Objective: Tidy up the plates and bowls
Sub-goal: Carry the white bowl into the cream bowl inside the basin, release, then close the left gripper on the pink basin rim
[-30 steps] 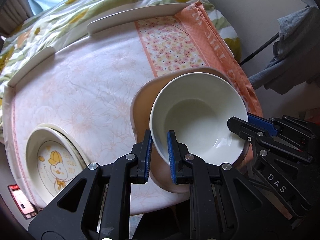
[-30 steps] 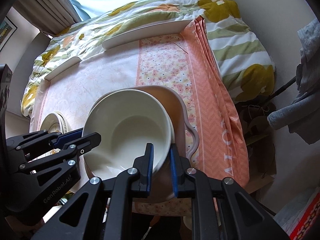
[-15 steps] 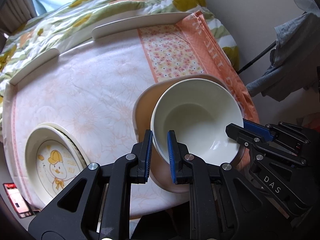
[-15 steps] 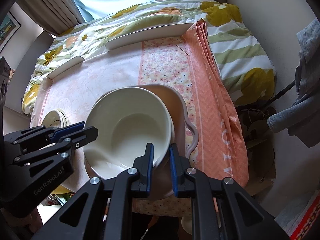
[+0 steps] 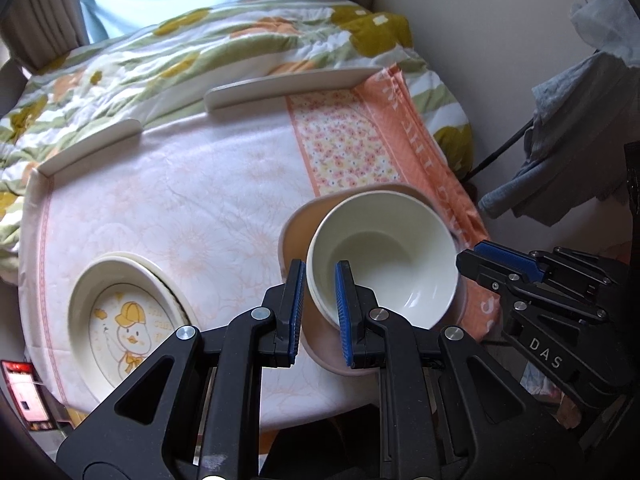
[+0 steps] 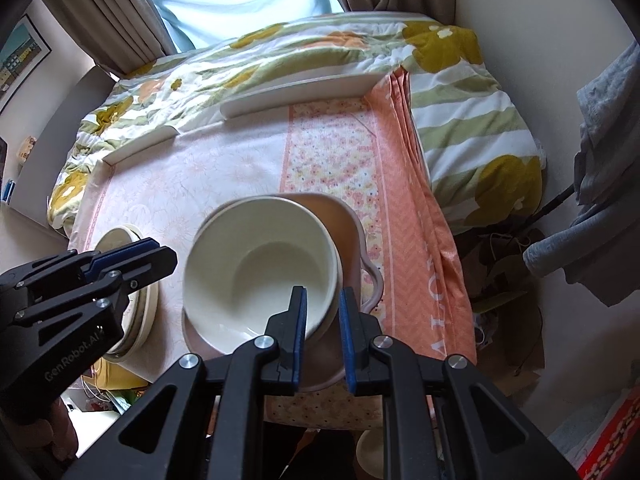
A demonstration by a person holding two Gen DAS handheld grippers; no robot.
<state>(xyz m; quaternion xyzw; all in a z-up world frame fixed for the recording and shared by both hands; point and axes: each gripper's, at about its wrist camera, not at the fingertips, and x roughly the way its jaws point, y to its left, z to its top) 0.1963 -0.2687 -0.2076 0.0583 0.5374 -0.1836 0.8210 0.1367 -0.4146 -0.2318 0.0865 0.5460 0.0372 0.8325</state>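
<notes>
A white bowl [image 5: 384,256] [image 6: 256,264] sits in a pink handled dish [image 5: 296,232] [image 6: 344,216] near the table's front right edge. A second rim shows just under the bowl's. My left gripper [image 5: 320,276] [image 6: 168,254] hovers at the bowl's left rim. Its jaws are opening; the rim still shows between them, and the pads do not press on it. My right gripper [image 6: 323,292] [image 5: 466,258] is shut on the bowl's right rim, one pad inside and one outside. A stack of cream plates [image 5: 124,320] [image 6: 116,240], the top one with a duck picture, lies at the front left.
A pink and orange cloth [image 5: 180,200] covers the table. White raised rails [image 5: 280,84] line its far edge, with flowered bedding [image 5: 240,40] behind. Grey clothes [image 5: 560,120] hang at the right by the wall. A red object [image 5: 20,384] sits below the table's front left edge.
The left gripper has risen and drawn back from the bowl, and its jaws have parted a little. The bowl stays in the pink dish. The right gripper has kept its grip.
</notes>
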